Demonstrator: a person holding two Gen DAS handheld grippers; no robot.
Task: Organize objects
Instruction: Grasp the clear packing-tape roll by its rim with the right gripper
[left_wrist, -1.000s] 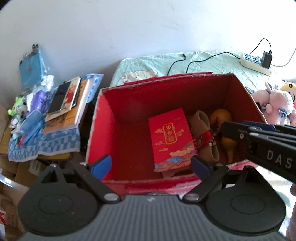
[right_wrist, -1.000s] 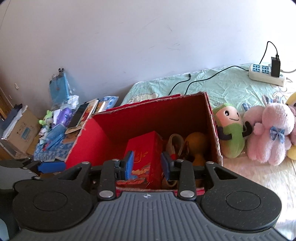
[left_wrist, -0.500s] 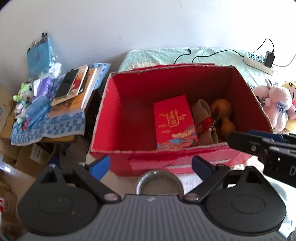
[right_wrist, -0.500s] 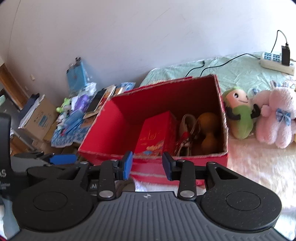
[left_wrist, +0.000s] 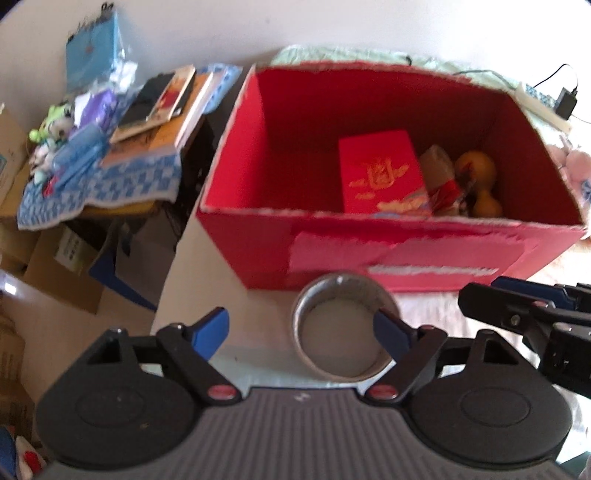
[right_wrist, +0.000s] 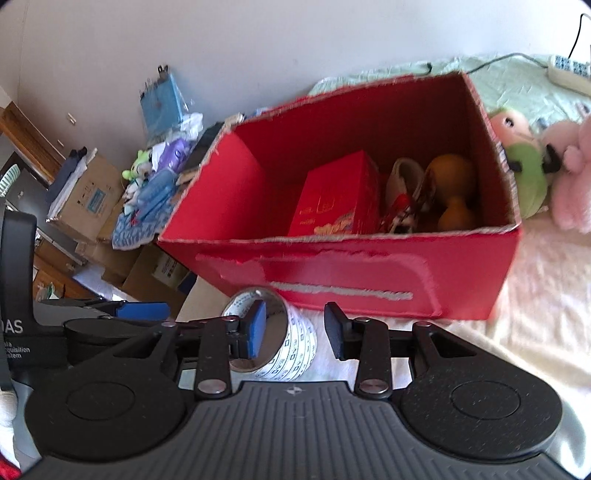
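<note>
A roll of tape (left_wrist: 341, 328) lies flat on the pale bedding just in front of the red cardboard box (left_wrist: 369, 251). My left gripper (left_wrist: 299, 330) hangs over it with its jaws wide and closing; the roll sits by the right finger, and no pad presses it. From the right, my right gripper (right_wrist: 295, 330) straddles the roll's printed wall (right_wrist: 295, 347), with its left finger over the hole and its right finger clear outside. The box (right_wrist: 332, 266) holds a red packet (right_wrist: 332, 195), a gourd (right_wrist: 450, 177) and a few small things.
Plush toys (right_wrist: 528, 173) lean against the box's right side on the bed. A power strip (right_wrist: 569, 72) with cables lies behind. Left of the bed stands a low table with books on a blue checked cloth (left_wrist: 129, 181), and cardboard boxes (right_wrist: 88, 192) stand on the floor.
Both grippers sank and pulled back from above the box to the bedding in front of it. The tape roll came into view between the fingers. The left jaws narrowed a little.
</note>
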